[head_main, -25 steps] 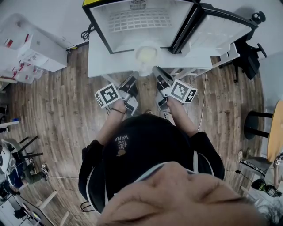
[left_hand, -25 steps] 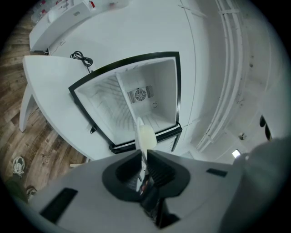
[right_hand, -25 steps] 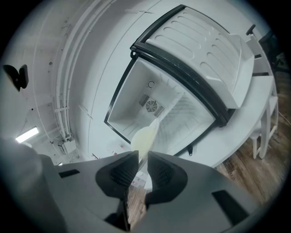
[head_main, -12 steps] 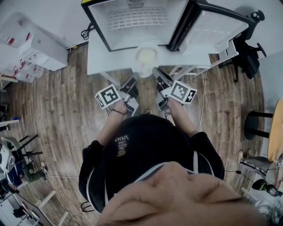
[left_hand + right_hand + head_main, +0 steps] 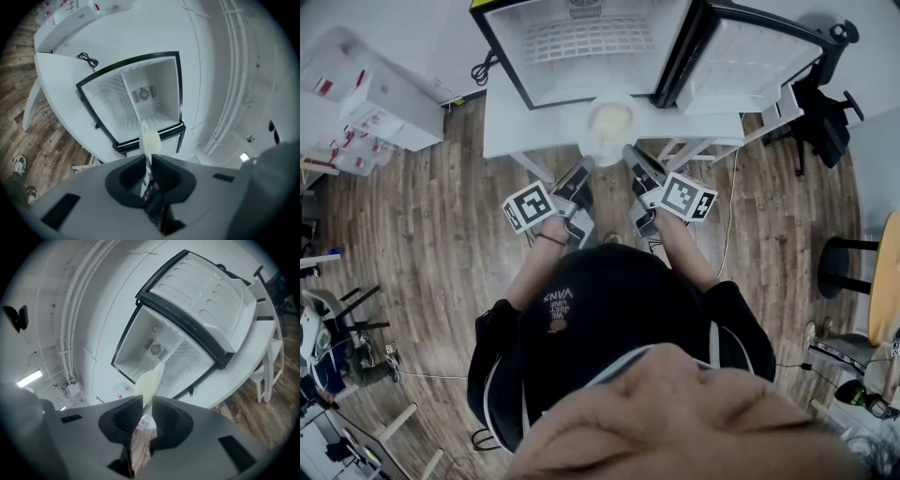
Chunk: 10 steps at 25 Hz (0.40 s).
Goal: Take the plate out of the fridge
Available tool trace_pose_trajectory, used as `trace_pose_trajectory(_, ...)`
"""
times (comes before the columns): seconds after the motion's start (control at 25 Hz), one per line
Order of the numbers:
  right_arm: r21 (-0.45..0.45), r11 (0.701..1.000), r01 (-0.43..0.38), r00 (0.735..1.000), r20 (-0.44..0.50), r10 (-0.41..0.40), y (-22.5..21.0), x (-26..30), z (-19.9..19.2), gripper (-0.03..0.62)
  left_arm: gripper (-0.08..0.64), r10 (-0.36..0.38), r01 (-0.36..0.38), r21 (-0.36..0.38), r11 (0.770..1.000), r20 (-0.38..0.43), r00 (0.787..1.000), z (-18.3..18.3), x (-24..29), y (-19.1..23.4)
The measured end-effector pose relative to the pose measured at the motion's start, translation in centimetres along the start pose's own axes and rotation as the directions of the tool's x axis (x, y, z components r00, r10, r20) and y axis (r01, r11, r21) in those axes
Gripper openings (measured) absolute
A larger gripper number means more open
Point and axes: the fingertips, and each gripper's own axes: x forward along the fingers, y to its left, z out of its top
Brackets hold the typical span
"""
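Plate [image 5: 609, 122] sits slightly further out of fridge [image 5: 581, 52] than before | my left claw [image 5: 585, 165] clamps its rim | my right claw [image 5: 631, 152] clamps opposite rim

The fridge [image 5: 581, 47] is cut off by the head view's top edge; the plate [image 5: 609, 120] there is a pale blur.

A lab-like workroom: mini fridge [image 5: 581, 47] on white table [image 5: 516, 127], stacked boxes [image 5: 375, 108], office chair [image 5: 825, 127], wood floor [image 5: 422, 244].
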Motion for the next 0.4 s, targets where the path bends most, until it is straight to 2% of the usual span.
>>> trace_pose_trajectory(0.28,0.001,1.0,-0.005,1.0,-0.007,0.005,-0.14,-0.26,0.1,0.066,0.043,-0.03,0.03,-0.008,1.0,0.013,0.999,-0.3,0.33,-0.63)
trace_pose_trajectory(0.4,-0.001,1.0,-0.007,1.0,-0.01,0.007,-0.2,-0.35,0.08,0.066,0.043,-0.005,0.005,-0.005,1.0,0.011,1.0,-0.46,0.19,-0.26)
